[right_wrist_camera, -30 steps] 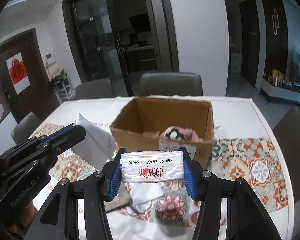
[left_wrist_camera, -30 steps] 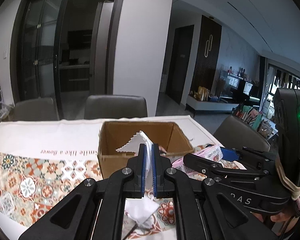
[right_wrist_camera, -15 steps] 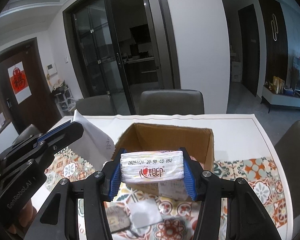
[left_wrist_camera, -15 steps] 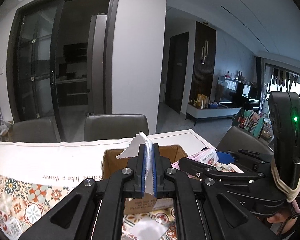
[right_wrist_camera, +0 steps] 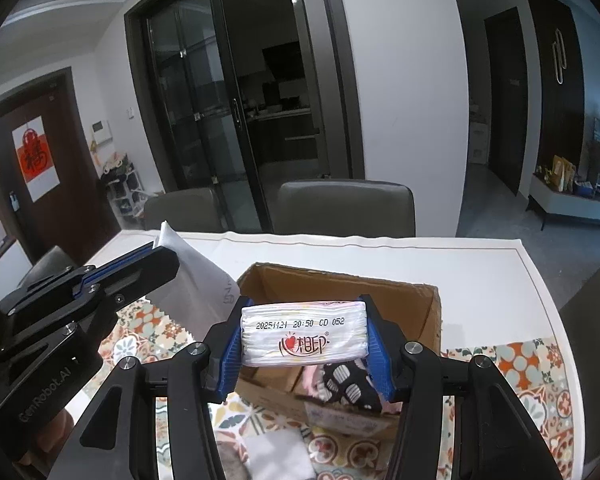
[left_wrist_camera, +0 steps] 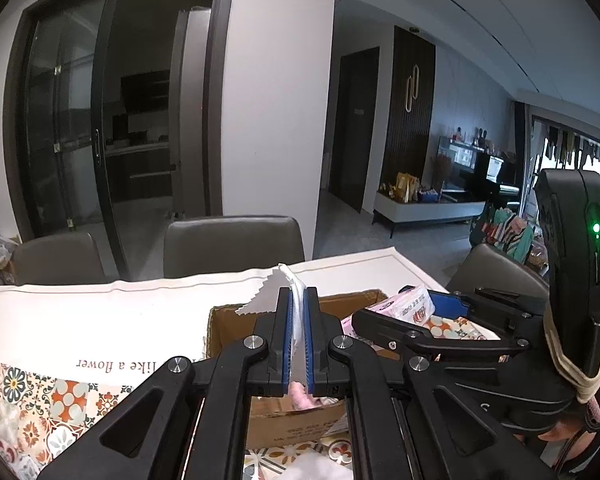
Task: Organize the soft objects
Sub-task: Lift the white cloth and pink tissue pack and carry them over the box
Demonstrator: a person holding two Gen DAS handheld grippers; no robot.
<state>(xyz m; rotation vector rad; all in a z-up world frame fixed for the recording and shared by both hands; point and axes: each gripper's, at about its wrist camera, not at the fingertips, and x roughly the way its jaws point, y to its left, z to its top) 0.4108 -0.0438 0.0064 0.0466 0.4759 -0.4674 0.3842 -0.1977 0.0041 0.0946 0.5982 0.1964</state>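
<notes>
Now both grippers are raised above the tabletop [right_wrist_camera: 480, 276], each with something between its jaws. The left gripper [left_wrist_camera: 299, 320] has its jaws nearly closed on a thin white cloth [left_wrist_camera: 278, 292] with a zigzag edge; the cloth stands up above the blue pads and, in the right wrist view, hangs down from this gripper as a pale sheet [right_wrist_camera: 198, 280]. The right gripper [right_wrist_camera: 304, 344] has its jaws at a middle width, pressed on the two short ends of a white tissue pack [right_wrist_camera: 304, 338] that carries a printed date and a red logo. This pack is in the air over the near side of the open cardboard box [right_wrist_camera: 416, 304]. Inside the box lies a black and white patterned soft item [right_wrist_camera: 350, 386] with something pink beside it. The box stands on a tablecloth [left_wrist_camera: 32, 404] with coloured tile patterns. On the tabletop in front of the box lies a white folded cloth [right_wrist_camera: 278, 454]. Two grey chairs [right_wrist_camera: 346, 210] stand at the far edge.
</notes>
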